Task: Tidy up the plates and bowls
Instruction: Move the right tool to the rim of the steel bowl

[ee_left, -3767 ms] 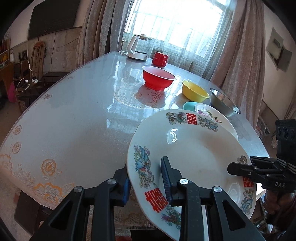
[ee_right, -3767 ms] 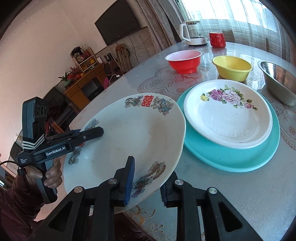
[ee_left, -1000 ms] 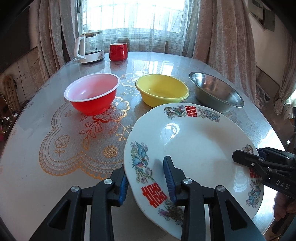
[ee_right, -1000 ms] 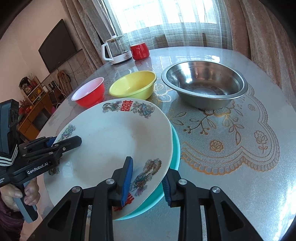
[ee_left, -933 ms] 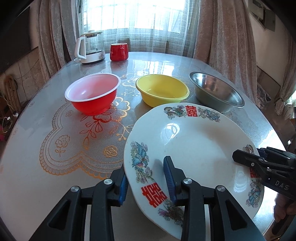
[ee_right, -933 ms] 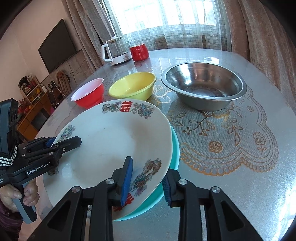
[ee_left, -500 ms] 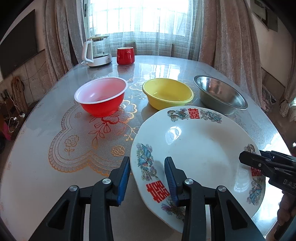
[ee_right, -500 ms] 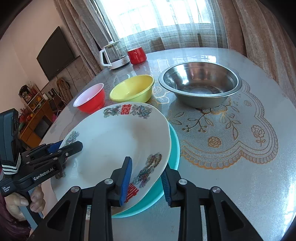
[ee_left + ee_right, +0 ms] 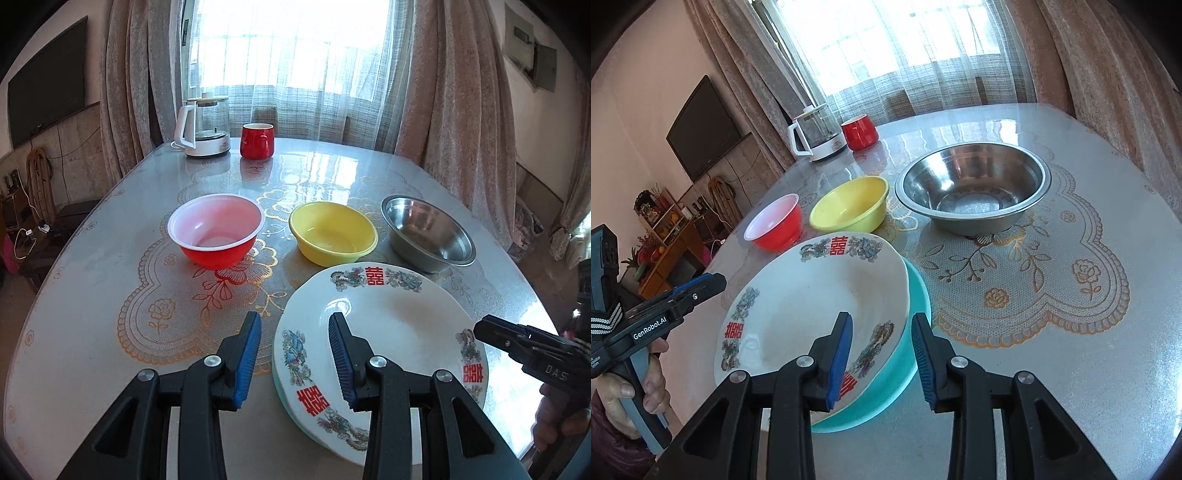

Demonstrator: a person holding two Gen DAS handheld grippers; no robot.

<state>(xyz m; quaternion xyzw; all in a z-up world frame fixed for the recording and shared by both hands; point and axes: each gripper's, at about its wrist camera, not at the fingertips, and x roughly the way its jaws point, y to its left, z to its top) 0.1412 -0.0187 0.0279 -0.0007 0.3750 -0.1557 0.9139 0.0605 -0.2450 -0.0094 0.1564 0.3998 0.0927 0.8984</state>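
Observation:
A large white plate with red characters and dragon patterns (image 9: 391, 332) lies on top of a teal plate (image 9: 916, 295) near the table's front edge; it also shows in the right wrist view (image 9: 812, 295). My left gripper (image 9: 295, 354) is open, its jaws apart on either side of the plate's left rim. My right gripper (image 9: 882, 354) is open, straddling the plate's right rim. Behind stand a red bowl (image 9: 216, 230), a yellow bowl (image 9: 332, 232) and a steel bowl (image 9: 428, 232), side by side.
A glass kettle (image 9: 203, 125) and a red mug (image 9: 257, 140) stand at the table's far end by the curtained window. The table (image 9: 92, 277) has a glossy cover with lace mats. A TV and shelves are at the left.
Both grippers carried the patterned plate right, over the flowered white plate on the teal plate, set it down and opened. Both have drawn back a little.

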